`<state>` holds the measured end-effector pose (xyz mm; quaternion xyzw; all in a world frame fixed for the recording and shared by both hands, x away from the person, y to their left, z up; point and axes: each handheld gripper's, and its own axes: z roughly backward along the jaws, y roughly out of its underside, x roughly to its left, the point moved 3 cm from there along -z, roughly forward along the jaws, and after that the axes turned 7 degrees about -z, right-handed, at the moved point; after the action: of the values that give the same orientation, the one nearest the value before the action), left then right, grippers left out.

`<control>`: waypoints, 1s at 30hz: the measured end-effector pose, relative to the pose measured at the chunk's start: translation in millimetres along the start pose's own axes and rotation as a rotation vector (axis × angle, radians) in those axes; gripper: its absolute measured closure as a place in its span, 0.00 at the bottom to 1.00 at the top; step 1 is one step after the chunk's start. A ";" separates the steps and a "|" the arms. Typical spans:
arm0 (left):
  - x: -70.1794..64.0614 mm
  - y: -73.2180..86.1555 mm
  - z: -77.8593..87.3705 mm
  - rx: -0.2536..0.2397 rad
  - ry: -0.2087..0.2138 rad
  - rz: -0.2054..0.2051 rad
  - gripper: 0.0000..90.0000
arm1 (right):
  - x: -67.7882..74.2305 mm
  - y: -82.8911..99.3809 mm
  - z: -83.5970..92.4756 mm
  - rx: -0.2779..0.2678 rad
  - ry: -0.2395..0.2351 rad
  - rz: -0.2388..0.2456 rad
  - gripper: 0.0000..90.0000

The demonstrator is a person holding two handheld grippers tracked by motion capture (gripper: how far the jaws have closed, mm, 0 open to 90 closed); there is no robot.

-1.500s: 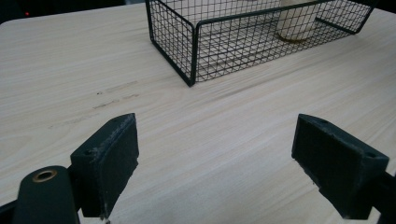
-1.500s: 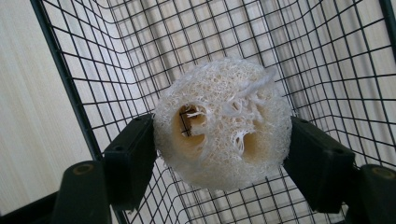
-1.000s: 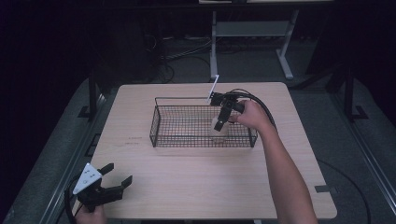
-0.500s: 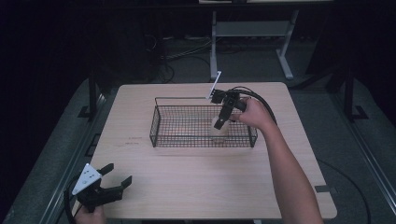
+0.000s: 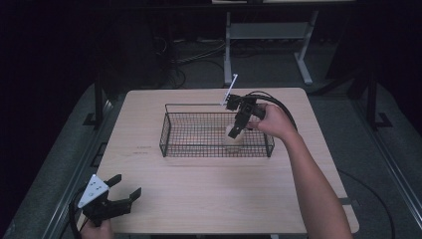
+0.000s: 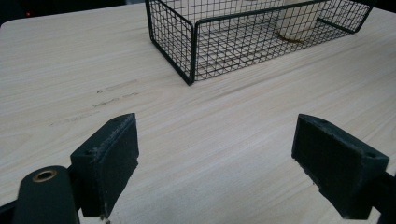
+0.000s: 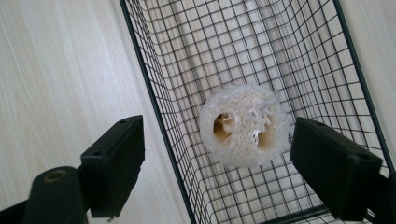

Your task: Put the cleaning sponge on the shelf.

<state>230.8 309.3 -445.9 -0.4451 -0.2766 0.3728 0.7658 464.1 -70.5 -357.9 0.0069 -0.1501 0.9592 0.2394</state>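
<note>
A black wire basket stands at the middle of the wooden table. In its right end stands a pale loofah piece, hole side up. My right gripper hangs just above it, pointing down. Its jaws have just been opening and now stand wide of the loofah, their pads not touching it. My left gripper rests at the table's near left corner, open, with bare wood between its jaws. From there the basket and the loofah lie ahead.
A white metal stand and cables lie on the dark floor beyond the table. A cable loops from my right gripper over the basket's far right corner. Bare wood runs along the table's front and left.
My right gripper has lifted a little off the loofah, which stays in the basket. The left gripper has not moved.
</note>
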 end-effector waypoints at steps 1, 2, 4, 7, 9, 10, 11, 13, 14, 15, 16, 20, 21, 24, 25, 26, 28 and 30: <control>0.0 0.0 0.0 0.000 0.000 0.000 0.15 | 0.0 0.0 0.0 0.000 0.000 0.000 0.19; 0.0 0.0 -0.1 0.000 0.000 0.000 0.15 | 0.5 0.3 0.3 -0.002 0.003 0.001 0.19; 0.2 0.1 -0.2 0.001 -0.001 0.000 0.15 | 2.7 0.8 2.0 -0.002 0.004 0.004 0.18; 0.4 0.2 -0.1 0.002 -0.002 -0.001 0.15 | 6.1 1.3 4.4 0.002 0.007 0.010 0.18; 0.5 0.3 -0.1 0.002 -0.001 -0.001 0.15 | 9.9 1.9 7.2 -0.011 0.007 0.026 0.18; 0.5 0.3 -0.1 0.002 -0.001 0.000 0.15 | 11.8 2.6 8.5 -0.009 0.010 0.033 0.18; 0.5 0.3 -0.1 0.002 -0.001 0.000 0.15 | 11.8 2.6 8.5 -0.009 0.010 0.033 0.18; 0.2 0.2 -0.6 0.002 -0.001 0.001 0.15 | 16.4 5.0 12.0 -0.007 0.012 0.043 0.18; 0.0 0.2 -0.7 0.004 0.001 -0.001 0.15 | 18.3 5.9 13.0 -0.005 0.011 0.046 0.17; -0.3 0.1 -0.9 0.007 0.001 -0.004 0.15 | 20.1 6.8 13.8 -0.002 0.013 0.052 0.17; -0.5 -0.1 -0.9 0.009 0.000 -0.007 0.15 | 22.0 7.9 14.5 0.000 0.013 0.056 0.17; -1.1 -0.3 -1.5 0.008 0.003 -0.006 0.15 | 28.2 11.7 15.6 -0.011 -0.010 0.061 0.17; -1.2 -0.2 -1.5 0.008 0.002 -0.006 0.15 | 30.4 12.4 15.9 -0.016 -0.009 0.058 0.16; -0.7 0.1 -1.4 0.009 0.001 -0.006 0.15 | 38.8 14.6 16.3 -0.026 -0.013 0.085 0.17; -0.5 0.1 -1.2 0.010 0.001 -0.005 0.15 | 40.3 15.3 16.3 -0.018 -0.001 0.094 0.17; -0.4 0.1 -1.1 0.009 0.002 -0.005 0.15 | 41.9 15.6 16.4 -0.017 0.001 0.090 0.17; -0.5 0.1 -0.6 0.009 -0.001 -0.006 0.15 | 45.6 17.1 17.2 -0.024 -0.007 0.099 0.17; -0.3 0.1 -0.2 0.010 -0.001 -0.012 0.15 | 48.9 18.5 18.1 -0.037 -0.010 0.099 0.17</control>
<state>230.7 309.0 -446.1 -0.4394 -0.2779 0.3698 0.7700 411.2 -68.9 -341.7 -0.0001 -0.1689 0.9669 0.1912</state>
